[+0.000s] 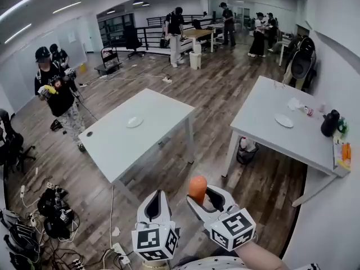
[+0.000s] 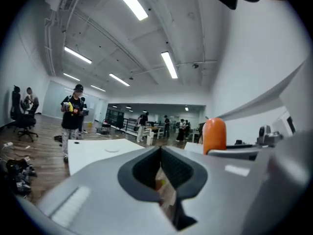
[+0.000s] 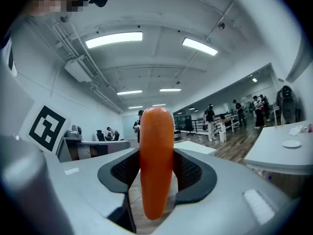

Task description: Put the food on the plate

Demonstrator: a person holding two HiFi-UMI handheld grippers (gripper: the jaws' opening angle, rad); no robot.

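Carrot (image 1: 197, 189) upright, clenched in your right gripper's (image 1: 206, 198) fingers, above the floor. Your left gripper (image 1: 156, 198) has fingers pressed together, empty. Plate (image 1: 134, 122) sits on table (image 1: 112, 145) at 11 o'clock, well apart.

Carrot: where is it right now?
Head view, bottom centre-right: the carrot stands upright, clamped in the right gripper, beside the left gripper, over the wooden floor.

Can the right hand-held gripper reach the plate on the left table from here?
Probably not yet: the right hand-held gripper holds the carrot apart from the plate, with open floor between; nothing blocks a walk.
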